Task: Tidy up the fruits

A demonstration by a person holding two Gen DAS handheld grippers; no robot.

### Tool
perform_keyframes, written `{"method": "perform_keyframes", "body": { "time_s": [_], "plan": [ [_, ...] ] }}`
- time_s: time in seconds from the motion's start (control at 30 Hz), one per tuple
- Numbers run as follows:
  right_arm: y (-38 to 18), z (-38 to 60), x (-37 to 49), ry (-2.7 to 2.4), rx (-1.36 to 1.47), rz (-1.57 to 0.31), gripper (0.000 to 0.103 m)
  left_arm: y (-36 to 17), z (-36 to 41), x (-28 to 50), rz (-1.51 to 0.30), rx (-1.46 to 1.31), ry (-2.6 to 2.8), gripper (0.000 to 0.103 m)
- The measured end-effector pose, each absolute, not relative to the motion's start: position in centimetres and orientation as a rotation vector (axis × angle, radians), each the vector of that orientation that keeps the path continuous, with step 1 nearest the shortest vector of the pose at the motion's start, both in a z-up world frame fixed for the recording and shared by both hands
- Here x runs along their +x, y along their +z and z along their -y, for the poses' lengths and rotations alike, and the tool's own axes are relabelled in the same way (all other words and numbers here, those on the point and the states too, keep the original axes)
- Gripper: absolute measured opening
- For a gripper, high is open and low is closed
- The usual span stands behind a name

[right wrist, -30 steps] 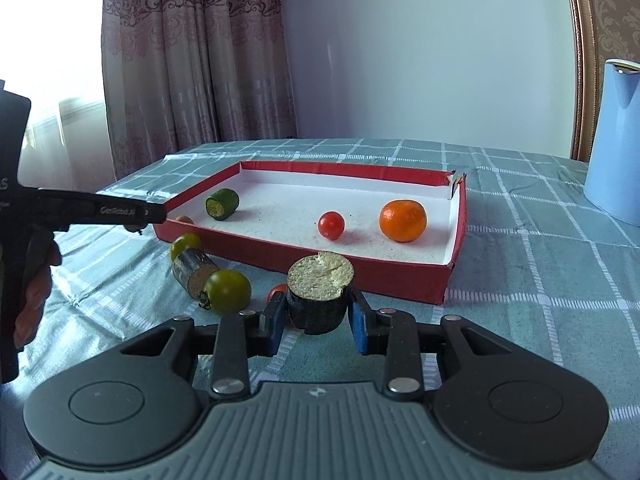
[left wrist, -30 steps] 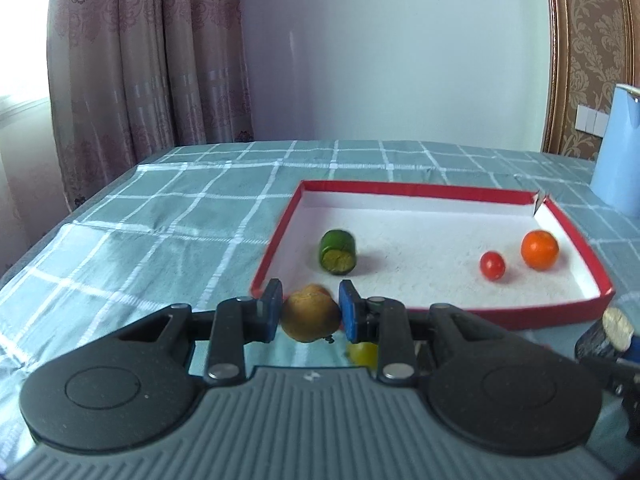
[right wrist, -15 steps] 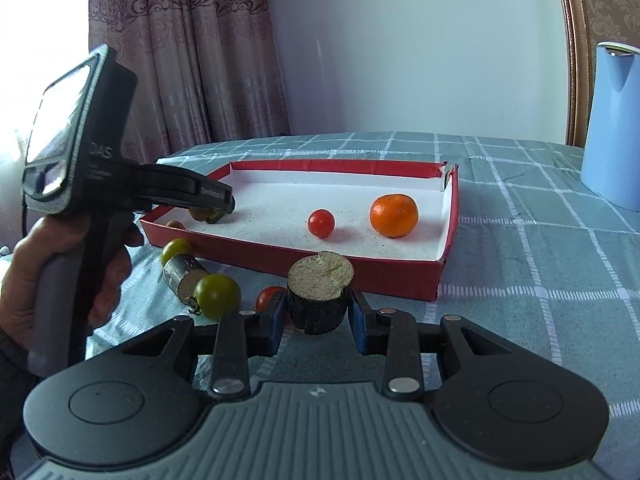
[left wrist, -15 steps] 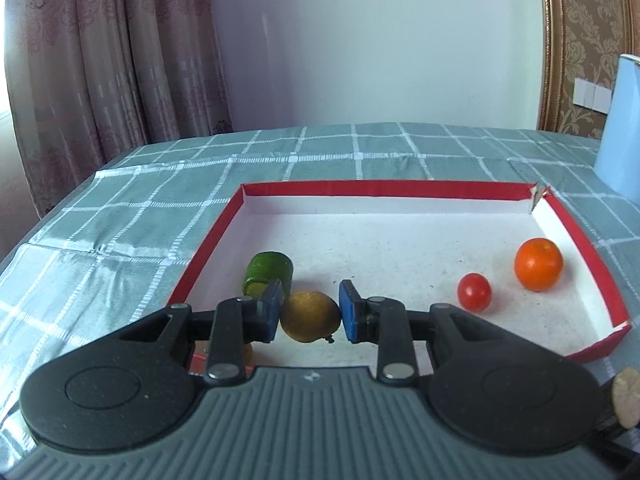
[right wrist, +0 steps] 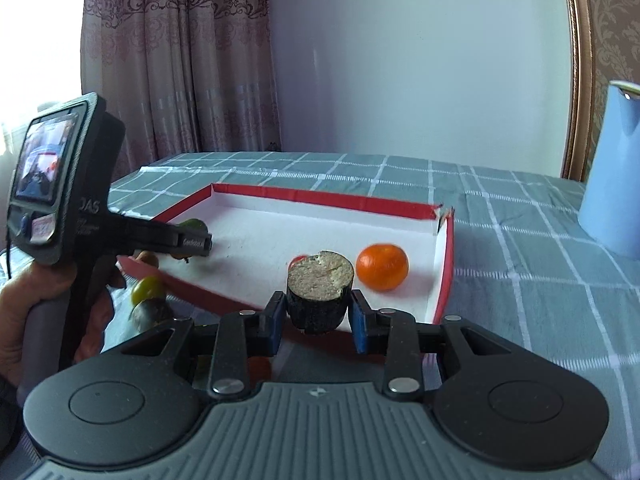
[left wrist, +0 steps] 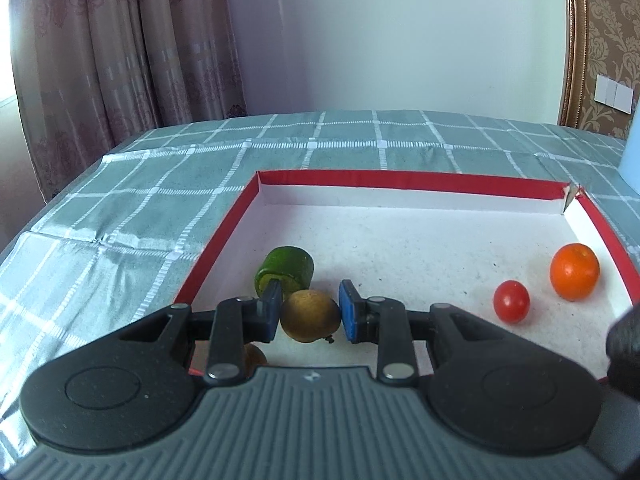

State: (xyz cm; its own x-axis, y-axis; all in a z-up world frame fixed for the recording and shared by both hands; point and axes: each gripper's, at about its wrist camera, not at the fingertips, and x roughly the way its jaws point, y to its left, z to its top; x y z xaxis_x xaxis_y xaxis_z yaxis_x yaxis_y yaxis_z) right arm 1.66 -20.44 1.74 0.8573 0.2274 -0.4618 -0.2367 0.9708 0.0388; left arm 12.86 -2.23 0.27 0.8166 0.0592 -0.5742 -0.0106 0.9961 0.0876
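While over the near left corner of the tray (left wrist: 404,181): left gripper (left wrist: 308,312), fingers parted a little wider than the kiwi (left wrist: 310,315) between them; left pad touching the fruit, slight gap at the right pad; whether the kiwi rests on the tray floor, cannot tell.
Behind the left finger, inside the tray: green cut piece (left wrist: 285,269), on its side.
Toward the tray's right side: tomato (left wrist: 511,301), just beside orange (left wrist: 574,266).
Above the tray's near wall (right wrist: 224,295): right gripper (right wrist: 318,315), clamped on dark cut cylinder (right wrist: 320,291), pale cut face up.
Past the cylinder: orange (right wrist: 382,267); tomato (right wrist: 297,261) mostly hidden behind it.
Outside the near wall, on the checked cloth (right wrist: 520,280): green fruit (right wrist: 147,289) and a darker one (right wrist: 151,314), blurred.
Far right on the cloth: blue jug (right wrist: 612,196).
Left edge of right view: hand (right wrist: 28,312) on the left gripper's handle (right wrist: 64,200).
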Motion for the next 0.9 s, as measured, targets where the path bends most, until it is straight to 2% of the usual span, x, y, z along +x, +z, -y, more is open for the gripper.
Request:
{"method": "perform_keyframes", "body": {
  "time_s": [0.4,0.73,0.8,0.9],
  "plan": [
    [1.5,17.4,10.9,0.197,-0.075,-0.549,0.032,0.0,2.3,13.9,-0.580,0.120,0.078,0.028],
    [0.3,16.1,13.6,0.194,-0.098,-0.622,0.032,-0.1,2.5,14.3,-0.558,0.135,0.074,0.030],
    [0.2,16.0,13.7,0.195,-0.093,-0.632,0.032,-0.2,2.6,14.3,-0.559,0.137,0.072,0.031],
    [-0.2,15.8,13.9,0.205,-0.102,-0.654,0.033,-0.1,2.5,14.3,-0.565,0.131,0.055,0.042]
  ]
}}
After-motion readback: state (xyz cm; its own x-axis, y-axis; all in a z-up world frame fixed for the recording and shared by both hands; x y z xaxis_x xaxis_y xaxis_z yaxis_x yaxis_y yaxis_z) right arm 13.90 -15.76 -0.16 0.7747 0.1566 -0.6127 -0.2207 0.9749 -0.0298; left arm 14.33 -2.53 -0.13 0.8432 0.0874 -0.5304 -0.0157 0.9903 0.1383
